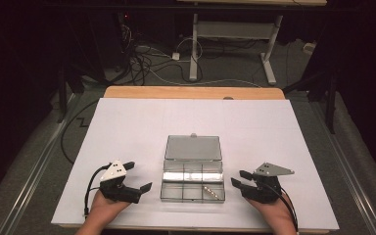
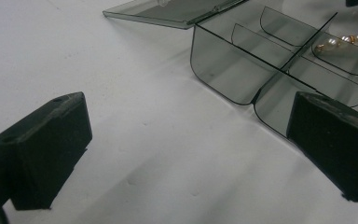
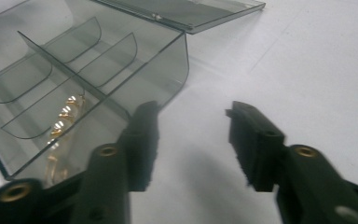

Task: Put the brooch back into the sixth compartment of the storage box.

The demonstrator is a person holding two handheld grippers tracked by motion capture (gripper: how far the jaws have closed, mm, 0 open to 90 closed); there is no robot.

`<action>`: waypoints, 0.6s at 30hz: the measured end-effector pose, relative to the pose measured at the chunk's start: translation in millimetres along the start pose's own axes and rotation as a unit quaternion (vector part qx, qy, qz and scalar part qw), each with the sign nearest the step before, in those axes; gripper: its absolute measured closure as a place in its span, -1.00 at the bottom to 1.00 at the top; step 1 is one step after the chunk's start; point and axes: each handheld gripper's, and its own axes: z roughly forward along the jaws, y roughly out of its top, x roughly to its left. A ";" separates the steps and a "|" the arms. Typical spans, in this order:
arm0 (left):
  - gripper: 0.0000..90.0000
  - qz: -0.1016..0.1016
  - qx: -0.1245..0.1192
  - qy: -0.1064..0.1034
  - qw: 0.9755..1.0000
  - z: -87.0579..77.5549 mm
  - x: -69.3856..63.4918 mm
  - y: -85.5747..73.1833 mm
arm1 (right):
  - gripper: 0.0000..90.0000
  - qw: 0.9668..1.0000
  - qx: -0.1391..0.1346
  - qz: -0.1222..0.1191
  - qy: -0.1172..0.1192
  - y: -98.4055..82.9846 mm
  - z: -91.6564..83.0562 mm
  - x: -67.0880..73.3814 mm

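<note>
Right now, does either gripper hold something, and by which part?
Nothing is held. The left gripper and the right gripper are both open over the white table, one on each side of the clear box.

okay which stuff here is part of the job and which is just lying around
Part of the job: clear compartment box with its lid open, pearl jewellery in one compartment, left claw, right claw.
Lying around: cables on the floor, desk frame behind.
</note>
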 end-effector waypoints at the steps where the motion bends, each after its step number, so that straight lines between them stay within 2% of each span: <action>1: -1.00 0.000 0.000 0.000 1.000 0.0 0.1 0.0 | -0.03 1.000 0.002 0.002 0.000 -0.1 0.6 -0.6; 7: -1.00 0.000 0.002 0.002 1.000 0.2 -0.2 0.2 | -0.56 1.000 -0.003 0.006 -0.014 -1.5 3.6 -3.5; 10: -1.00 0.003 0.003 0.004 1.000 0.7 -1.1 0.5 | -0.72 1.000 -0.006 0.008 -0.023 -2.4 4.7 -4.9; 13: -1.00 -0.003 0.002 0.003 1.000 0.3 0.1 0.6 | -0.95 0.999 -0.006 0.009 -0.031 -3.0 6.6 -6.8; 18: -1.00 -0.004 0.012 0.004 1.000 2.1 0.2 2.2 | -1.00 0.999 -0.003 0.016 -0.040 -3.1 7.9 -8.5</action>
